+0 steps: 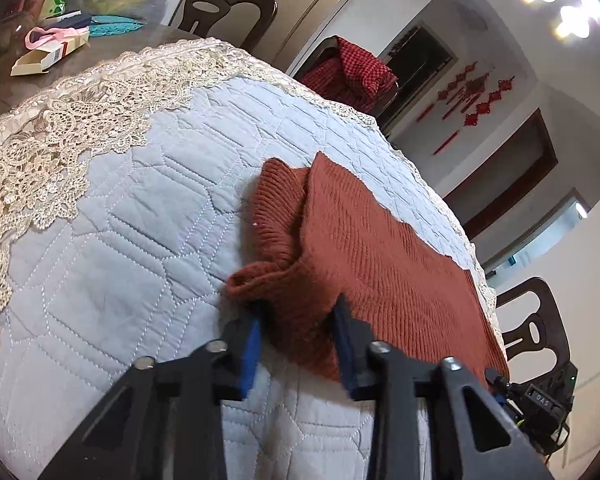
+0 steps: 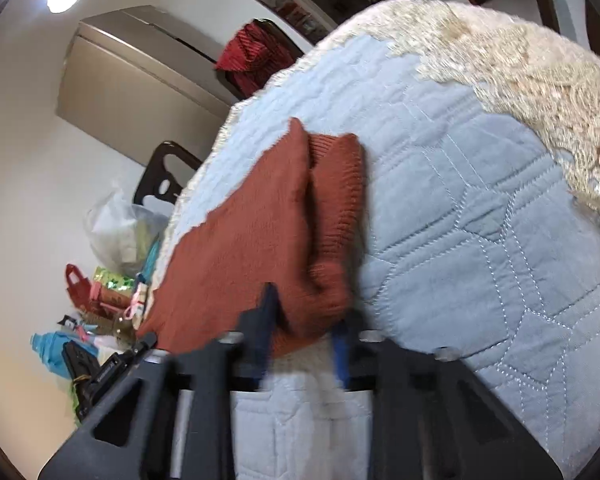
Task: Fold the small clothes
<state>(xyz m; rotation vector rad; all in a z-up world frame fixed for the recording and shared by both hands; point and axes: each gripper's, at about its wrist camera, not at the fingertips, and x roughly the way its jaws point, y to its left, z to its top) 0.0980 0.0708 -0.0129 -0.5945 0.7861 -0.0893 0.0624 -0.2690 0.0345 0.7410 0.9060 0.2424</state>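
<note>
— So where is the sweater (image 1: 380,248) now?

— Flat on the quilted cover (image 1: 120,240) of the counter, collar end towards me. My left gripper (image 1: 298,312) has its blue pads astride the near corner, fingers apart; my right gripper (image 2: 306,308) straddles the other corner, though blur makes its bite uncertain.

— And doing it well?

— Pinch both layers, lift level, fold evenly. Both wrists sit low, tilted, pointing across the cloth.
</note>
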